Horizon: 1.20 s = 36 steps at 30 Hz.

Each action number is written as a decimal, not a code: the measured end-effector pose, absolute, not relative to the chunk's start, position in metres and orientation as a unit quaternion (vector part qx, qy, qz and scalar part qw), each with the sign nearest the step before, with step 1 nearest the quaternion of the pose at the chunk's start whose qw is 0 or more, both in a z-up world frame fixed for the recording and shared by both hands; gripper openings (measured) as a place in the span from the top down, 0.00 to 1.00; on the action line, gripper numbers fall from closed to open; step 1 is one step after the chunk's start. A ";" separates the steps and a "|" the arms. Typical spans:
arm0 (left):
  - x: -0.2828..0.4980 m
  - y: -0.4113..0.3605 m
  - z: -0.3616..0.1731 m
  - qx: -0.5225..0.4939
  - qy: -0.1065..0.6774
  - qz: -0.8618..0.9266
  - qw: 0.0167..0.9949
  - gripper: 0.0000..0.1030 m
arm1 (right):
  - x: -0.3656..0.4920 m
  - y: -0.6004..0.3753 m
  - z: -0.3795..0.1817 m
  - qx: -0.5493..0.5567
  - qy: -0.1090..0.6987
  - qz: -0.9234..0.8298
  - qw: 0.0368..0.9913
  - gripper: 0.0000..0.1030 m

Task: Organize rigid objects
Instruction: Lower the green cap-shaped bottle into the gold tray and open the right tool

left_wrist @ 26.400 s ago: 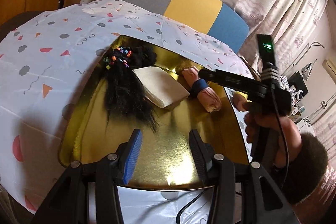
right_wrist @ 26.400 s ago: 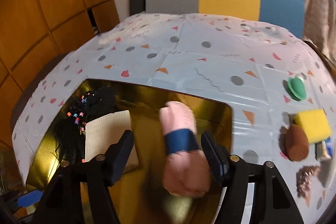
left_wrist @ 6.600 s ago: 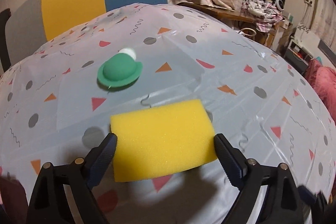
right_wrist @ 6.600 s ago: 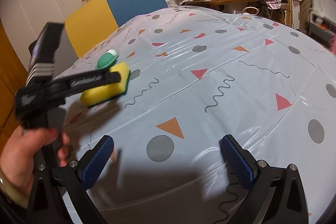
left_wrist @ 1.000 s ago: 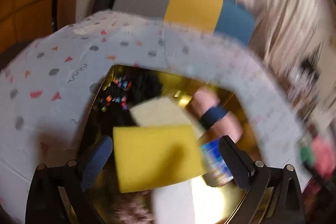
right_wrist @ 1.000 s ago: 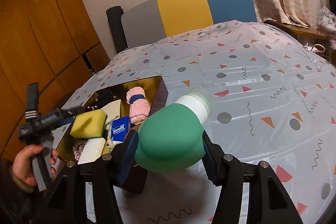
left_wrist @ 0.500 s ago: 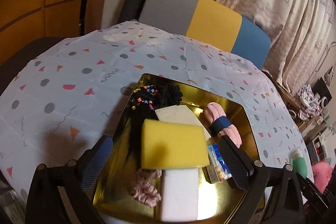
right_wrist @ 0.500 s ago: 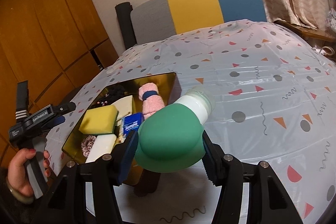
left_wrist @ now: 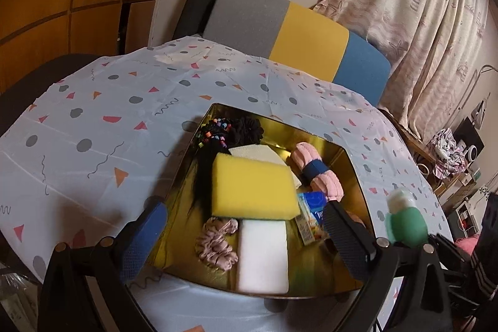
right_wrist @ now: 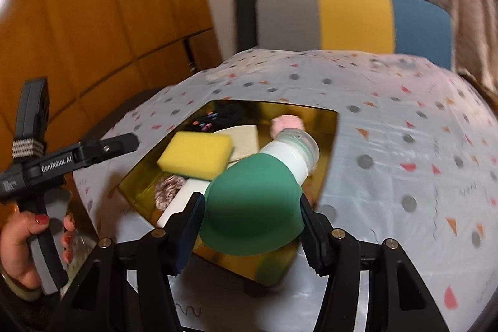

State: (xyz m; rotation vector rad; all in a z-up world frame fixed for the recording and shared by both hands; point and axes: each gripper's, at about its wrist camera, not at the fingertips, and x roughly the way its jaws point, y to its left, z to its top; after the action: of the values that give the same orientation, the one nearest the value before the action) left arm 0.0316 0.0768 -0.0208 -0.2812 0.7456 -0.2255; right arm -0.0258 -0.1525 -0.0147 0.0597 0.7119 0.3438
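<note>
A gold tray (left_wrist: 354, 164) on the patterned tablecloth holds a yellow sponge (left_wrist: 253, 190), a white block (left_wrist: 263, 254), a beige pad (left_wrist: 255, 153), a pink rolled cloth with a blue band (left_wrist: 317, 173), a blue tissue pack (left_wrist: 312, 206), black hair with beads (left_wrist: 218, 133) and a pink scrunchie (left_wrist: 216, 241). My left gripper (left_wrist: 242, 226) is open above the tray's near side, with the sponge lying beyond its fingertips. My right gripper (right_wrist: 250, 215) is shut on a green squeeze bottle with a white cap (right_wrist: 255, 204), held over the tray's near corner (right_wrist: 270, 273); the bottle also shows in the left wrist view (left_wrist: 404, 220).
A grey, yellow and blue chair back (left_wrist: 295, 33) stands behind the table. Wooden panels (right_wrist: 109, 21) fill the left. Curtains (left_wrist: 420, 5) and cluttered furniture (left_wrist: 454, 151) are at the right. The tablecloth (right_wrist: 404, 151) stretches right of the tray.
The yellow sponge has left my left gripper and lies in the tray. My right gripper has carried the green bottle in over the tray's near corner.
</note>
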 end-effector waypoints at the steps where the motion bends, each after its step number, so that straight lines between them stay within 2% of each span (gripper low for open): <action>1: 0.030 0.078 -0.021 -0.137 0.362 -0.110 0.915 0.01 | -0.025 -0.147 -0.015 0.021 0.347 0.174 0.921 0.43; 8: 0.020 0.085 -0.022 -0.140 0.363 -0.118 0.914 0.01 | -0.015 -0.124 -0.018 0.005 0.355 0.207 0.912 0.43; 21: 0.004 0.100 -0.025 -0.143 0.365 -0.108 0.914 0.01 | 0.018 -0.111 -0.043 -0.020 0.416 0.297 0.859 0.43; 30: -0.003 0.111 -0.024 -0.148 0.362 -0.094 0.916 0.01 | 0.039 -0.087 -0.056 -0.112 0.450 0.384 0.798 0.42; 32: -0.005 0.113 -0.024 -0.149 0.360 -0.093 0.916 0.01 | 0.041 -0.084 -0.059 -0.125 0.462 0.404 0.779 0.40; 35: -0.006 0.113 -0.025 -0.146 0.364 -0.094 0.915 0.01 | 0.041 -0.083 -0.062 -0.153 0.472 0.411 0.765 0.30; 36: -0.006 0.113 -0.025 -0.147 0.363 -0.094 0.915 0.01 | 0.043 -0.086 -0.062 -0.152 0.475 0.409 0.764 0.30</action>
State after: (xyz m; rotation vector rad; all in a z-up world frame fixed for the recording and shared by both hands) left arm -0.0059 0.1129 -0.0248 -0.3026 0.7480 -0.1940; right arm 0.0428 -0.0860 -0.0625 -0.3315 1.0336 0.8885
